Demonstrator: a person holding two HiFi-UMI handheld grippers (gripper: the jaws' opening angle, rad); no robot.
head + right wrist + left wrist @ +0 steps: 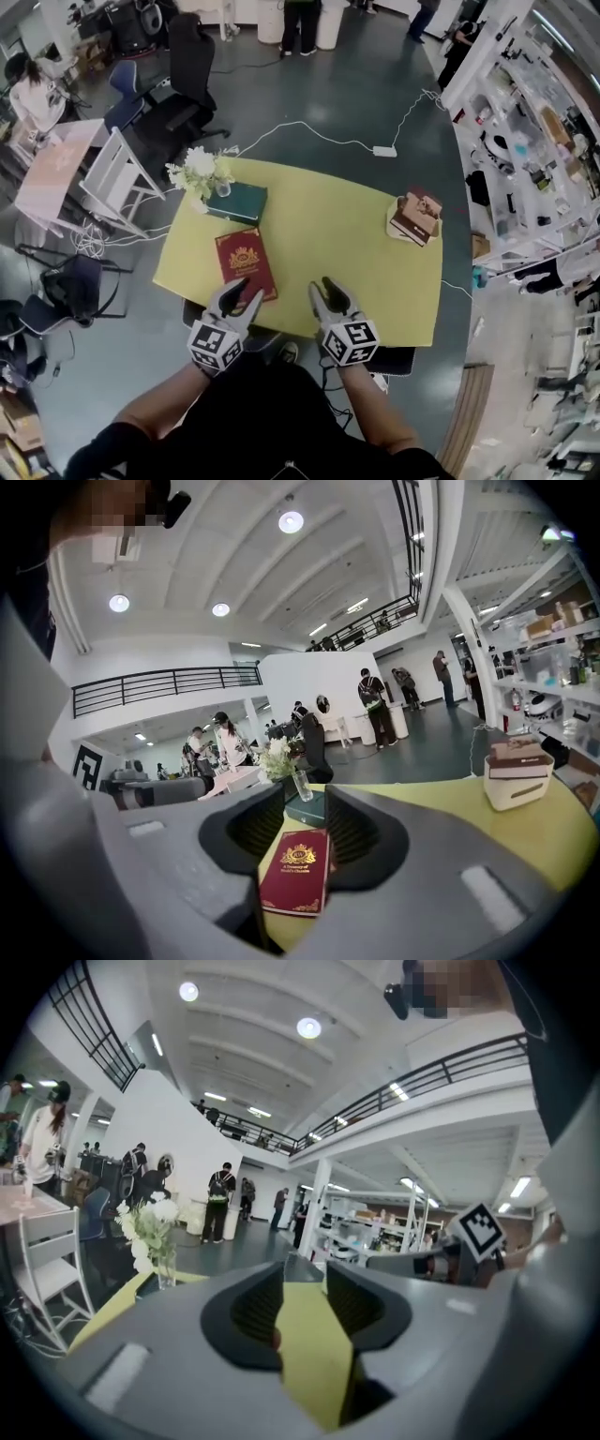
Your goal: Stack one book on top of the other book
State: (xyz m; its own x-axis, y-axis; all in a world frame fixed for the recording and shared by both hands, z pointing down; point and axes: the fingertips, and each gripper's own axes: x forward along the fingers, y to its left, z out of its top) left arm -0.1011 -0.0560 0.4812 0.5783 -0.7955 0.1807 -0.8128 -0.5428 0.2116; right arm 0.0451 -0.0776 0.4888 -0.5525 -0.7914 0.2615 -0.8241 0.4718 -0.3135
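Red-covered and gilt, the nearer book [246, 264] lay flat on the yellow worktop [347, 234], its long axis running away from you. It was just ahead of your left gripper [246, 292], whose jaws stood partly open and empty at its near right corner. Your right gripper [323, 289], likewise part-open and holding nothing, sat further off to the book's right. The green book [236, 202] lay beyond, turned crosswise, beside a glass vase [222, 187] of white flowers [200, 169]. A cream box [401, 228] at the far right held a few brown books [417, 214].
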